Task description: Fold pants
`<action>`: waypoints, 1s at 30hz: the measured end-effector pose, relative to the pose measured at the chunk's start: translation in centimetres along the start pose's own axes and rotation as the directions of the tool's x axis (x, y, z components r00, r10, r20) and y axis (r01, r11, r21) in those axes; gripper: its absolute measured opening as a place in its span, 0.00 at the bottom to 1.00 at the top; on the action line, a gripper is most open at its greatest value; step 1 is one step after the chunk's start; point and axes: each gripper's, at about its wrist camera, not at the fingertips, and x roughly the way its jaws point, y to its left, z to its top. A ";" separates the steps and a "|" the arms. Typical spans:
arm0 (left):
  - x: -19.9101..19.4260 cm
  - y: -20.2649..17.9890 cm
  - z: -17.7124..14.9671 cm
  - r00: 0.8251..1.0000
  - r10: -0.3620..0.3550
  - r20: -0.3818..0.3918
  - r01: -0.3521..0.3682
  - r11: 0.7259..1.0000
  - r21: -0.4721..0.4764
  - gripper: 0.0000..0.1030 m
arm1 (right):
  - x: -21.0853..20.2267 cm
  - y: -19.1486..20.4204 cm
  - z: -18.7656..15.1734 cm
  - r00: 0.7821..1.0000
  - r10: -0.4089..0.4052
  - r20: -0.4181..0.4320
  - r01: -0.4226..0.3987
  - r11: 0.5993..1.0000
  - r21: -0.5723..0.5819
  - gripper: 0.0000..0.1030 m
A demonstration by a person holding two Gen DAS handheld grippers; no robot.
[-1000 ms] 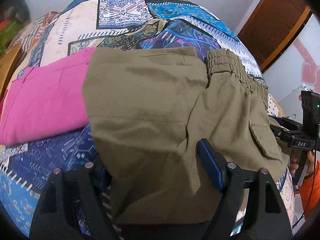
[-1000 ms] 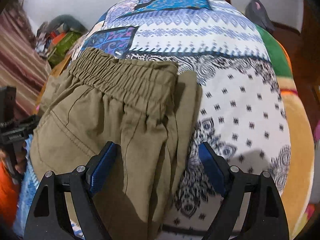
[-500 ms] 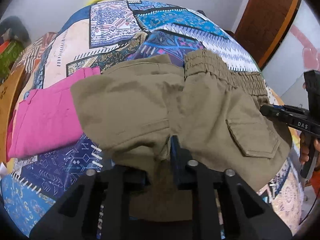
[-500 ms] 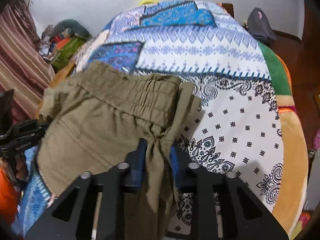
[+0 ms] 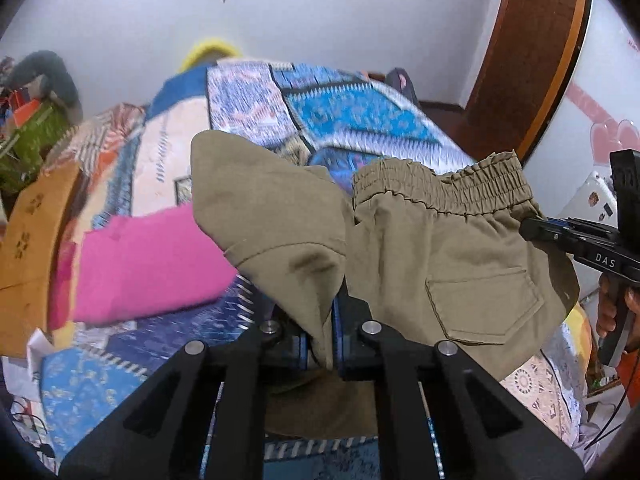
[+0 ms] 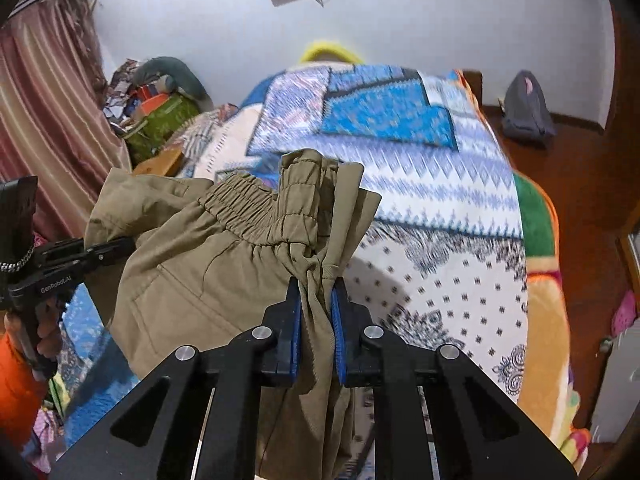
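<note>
The folded olive pants (image 5: 440,260) hang in the air above the bed, held between both grippers. My left gripper (image 5: 322,336) is shut on the folded leg-side edge of the pants. My right gripper (image 6: 316,312) is shut on the bunched cloth just below the elastic waistband (image 6: 244,208). The waistband (image 5: 440,184) and a back pocket (image 5: 484,300) face the left wrist view. The right gripper also shows at the right edge of the left wrist view (image 5: 532,228). The left gripper shows at the left of the right wrist view (image 6: 120,246).
The bed carries a patterned patchwork cover (image 6: 440,200). A folded pink garment (image 5: 152,264) lies on the bed to the left, under the lifted pants. A wooden bed edge (image 5: 28,248) is at far left. Clutter and a curtain (image 6: 44,120) stand along the left wall.
Both grippers closed on the pants and lifted them off the bed. The pants now hang between the grippers, and the view has tilted up toward the wall.
</note>
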 end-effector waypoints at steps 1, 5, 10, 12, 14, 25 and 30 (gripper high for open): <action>-0.9 0.5 0.3 1.000 0.006 0.020 -0.006 1.000 -0.002 0.09 | -0.2 0.6 0.5 1.000 0.003 0.010 -0.003 1.000 -0.008 0.12; -3.1 2.4 1.3 0.997 0.026 0.068 -0.025 1.000 -0.011 0.09 | -0.1 3.2 2.7 0.999 0.011 0.047 -0.009 0.999 -0.032 0.12; -4.7 5.7 2.5 0.993 0.059 0.099 -0.057 0.998 -0.021 0.09 | 1.5 5.8 5.2 0.997 0.032 0.075 -0.028 0.998 -0.056 0.12; -5.1 7.2 2.9 0.991 0.076 0.112 -0.073 0.997 -0.027 0.09 | 2.6 7.1 6.2 0.996 0.039 0.080 -0.034 0.997 -0.073 0.12; -5.3 8.9 3.3 0.988 0.096 0.119 -0.092 0.995 -0.040 0.09 | 3.6 8.1 7.0 0.995 0.049 0.081 -0.043 0.995 -0.086 0.12; -2.2 18.4 4.5 0.974 0.204 0.101 -0.192 0.975 -0.116 0.09 | 12.5 13.0 11.2 0.992 0.111 0.056 -0.102 0.983 -0.153 0.12; 2.1 22.7 3.3 0.980 0.200 0.023 -0.192 0.965 -0.176 0.09 | 17.9 13.9 10.7 0.994 0.108 -0.008 -0.108 0.980 -0.168 0.12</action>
